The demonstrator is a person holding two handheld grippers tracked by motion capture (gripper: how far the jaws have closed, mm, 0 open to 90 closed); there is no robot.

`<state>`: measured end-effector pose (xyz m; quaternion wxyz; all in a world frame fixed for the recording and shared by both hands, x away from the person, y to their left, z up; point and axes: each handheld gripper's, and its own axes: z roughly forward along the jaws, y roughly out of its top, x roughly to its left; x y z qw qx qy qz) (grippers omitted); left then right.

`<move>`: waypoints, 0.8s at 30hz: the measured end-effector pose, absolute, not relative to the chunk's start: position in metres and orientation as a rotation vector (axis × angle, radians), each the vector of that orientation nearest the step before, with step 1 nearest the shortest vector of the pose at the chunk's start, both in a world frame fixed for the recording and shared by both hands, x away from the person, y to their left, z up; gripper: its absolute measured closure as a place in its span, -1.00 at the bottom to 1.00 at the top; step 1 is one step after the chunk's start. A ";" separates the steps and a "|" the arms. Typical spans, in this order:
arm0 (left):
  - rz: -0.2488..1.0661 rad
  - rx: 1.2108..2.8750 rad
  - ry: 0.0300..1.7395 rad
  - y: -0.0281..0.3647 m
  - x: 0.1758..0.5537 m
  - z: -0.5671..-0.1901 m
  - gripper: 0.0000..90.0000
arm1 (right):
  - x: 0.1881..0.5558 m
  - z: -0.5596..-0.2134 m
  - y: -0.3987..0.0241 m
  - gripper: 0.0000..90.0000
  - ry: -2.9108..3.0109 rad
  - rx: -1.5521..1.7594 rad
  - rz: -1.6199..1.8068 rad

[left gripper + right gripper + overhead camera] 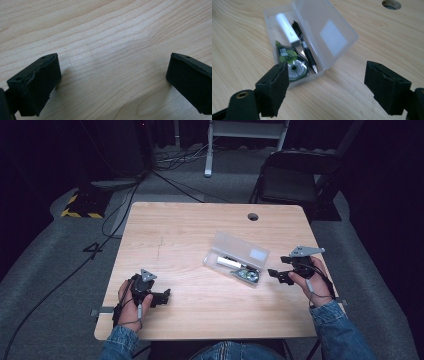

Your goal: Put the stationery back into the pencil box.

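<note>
Right gripper (325, 87), jaws spread and empty, faces the open clear pencil case (312, 40) lying just ahead on the table (175, 230). Left gripper (112, 85), likewise spread, rests well apart.

Tabletop (180, 235): bare wood on the left half and along the near edge. Sole obstacle: an open plastic case (236, 258) right of centre, its raised lid (325, 30) walling its far side.

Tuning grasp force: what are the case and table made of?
Case: looks like clear, slightly frosted plastic; the pen and tape roller show through its wall. Table: pale wood grain, matte; could be laminate, can't tell.
</note>
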<state>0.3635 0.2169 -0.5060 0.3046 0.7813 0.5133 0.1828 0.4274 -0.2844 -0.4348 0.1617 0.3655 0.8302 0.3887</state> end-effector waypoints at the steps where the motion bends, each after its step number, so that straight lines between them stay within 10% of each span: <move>1: 0.484 2.069 1.360 0.217 0.363 -0.506 -1.00 | 0.427 -0.437 -0.287 -0.56 2.369 1.046 1.105; 24: 0.484 2.069 1.359 0.217 0.363 -0.506 -1.00 | 0.438 -0.493 -0.316 -0.57 2.306 1.296 0.936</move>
